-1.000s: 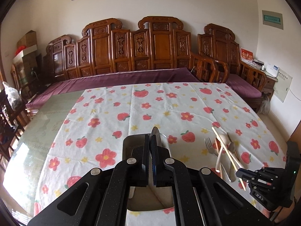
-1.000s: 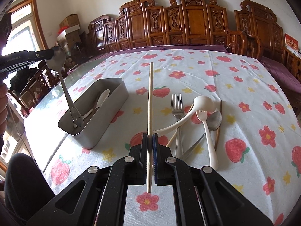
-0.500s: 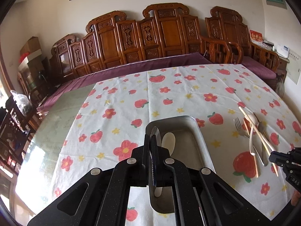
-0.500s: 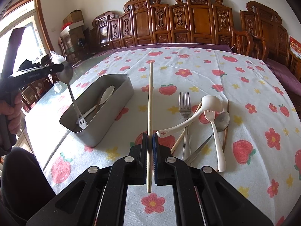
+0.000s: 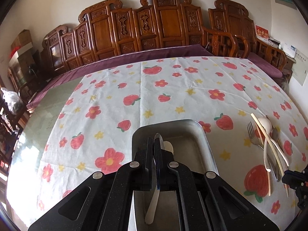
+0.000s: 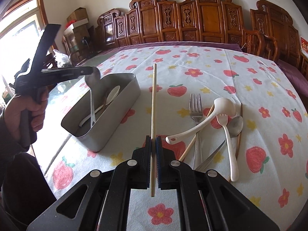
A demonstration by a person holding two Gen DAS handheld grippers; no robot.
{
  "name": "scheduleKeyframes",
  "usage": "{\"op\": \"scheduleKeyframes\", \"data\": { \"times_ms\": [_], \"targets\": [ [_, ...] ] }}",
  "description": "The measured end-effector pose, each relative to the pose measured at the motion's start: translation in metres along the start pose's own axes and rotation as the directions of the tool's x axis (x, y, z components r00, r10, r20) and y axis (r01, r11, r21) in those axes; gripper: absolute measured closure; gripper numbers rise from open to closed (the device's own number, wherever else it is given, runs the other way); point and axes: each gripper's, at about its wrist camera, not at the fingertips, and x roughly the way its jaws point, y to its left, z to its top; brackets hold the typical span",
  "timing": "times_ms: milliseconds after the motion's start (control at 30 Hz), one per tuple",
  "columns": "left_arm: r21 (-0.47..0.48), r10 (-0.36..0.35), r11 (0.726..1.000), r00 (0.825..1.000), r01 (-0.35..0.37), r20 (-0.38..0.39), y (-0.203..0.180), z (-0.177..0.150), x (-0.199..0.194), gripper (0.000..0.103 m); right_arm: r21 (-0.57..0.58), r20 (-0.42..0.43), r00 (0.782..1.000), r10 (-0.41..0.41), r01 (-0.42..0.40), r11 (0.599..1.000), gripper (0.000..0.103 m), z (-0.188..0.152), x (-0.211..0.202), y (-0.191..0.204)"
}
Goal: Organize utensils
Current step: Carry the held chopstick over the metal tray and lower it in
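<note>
My left gripper (image 6: pixel 85 70) is shut on the bowl of a metal spoon (image 6: pixel 93 79). The spoon's handle hangs down inside the metal tray (image 6: pixel 123 104). A white spoon (image 6: pixel 113 95) lies in that tray. In the left wrist view my left gripper (image 5: pixel 155 141) hovers over the tray (image 5: pixel 208 148), with the spoon bowl's edge (image 5: pixel 159 137) between its pads. My right gripper (image 6: pixel 153 144) is shut on a light wooden chopstick (image 6: pixel 153 100) held above the cloth and pointing away. In the left wrist view it (image 5: pixel 293 179) shows at the right edge.
A heap of utensils lies right of the tray: a metal fork (image 6: pixel 195 105), a white ladle spoon (image 6: pixel 224 105), a white spork (image 6: pixel 230 144), a metal spoon (image 6: pixel 236 125) and chopsticks (image 6: pixel 239 138). A person's hand (image 6: pixel 25 111) grips the left tool. Carved wooden benches (image 5: pixel 165 25) stand behind the table.
My left gripper has come down and forward over the tray, and the spoon's handle has sunk deeper into it. The right gripper and its chopstick have stayed put.
</note>
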Motion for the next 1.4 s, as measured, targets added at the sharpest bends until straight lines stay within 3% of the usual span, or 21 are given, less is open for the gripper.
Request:
{"op": "scheduleKeyframes", "data": {
  "times_ms": [367, 533, 967, 1400],
  "targets": [
    [-0.016, -0.027, 1.0, 0.997, 0.026, -0.067, -0.004, -0.007, 0.031, 0.101, 0.002, -0.009, 1.0, 0.008, -0.008, 1.0, 0.097, -0.002, 0.003, 0.002],
    [-0.019, -0.036, 0.999, 0.998, 0.035, -0.053, 0.0, -0.015, 0.009, 0.094, -0.001, -0.003, 1.0, 0.014, -0.014, 1.0, 0.097, -0.003, 0.0, 0.006],
    [-0.07, -0.099, 0.993, 0.995, 0.099, 0.015, 0.012, -0.051, -0.061, 0.093, -0.024, 0.009, 1.0, 0.011, -0.011, 1.0, 0.097, 0.009, -0.012, 0.041],
    [-0.136, -0.134, 0.981, 0.99, 0.137, 0.032, 0.047, -0.067, -0.067, 0.093, -0.065, -0.033, 0.999, 0.019, -0.021, 0.998, 0.097, 0.035, 0.01, 0.096]
  ]
}}
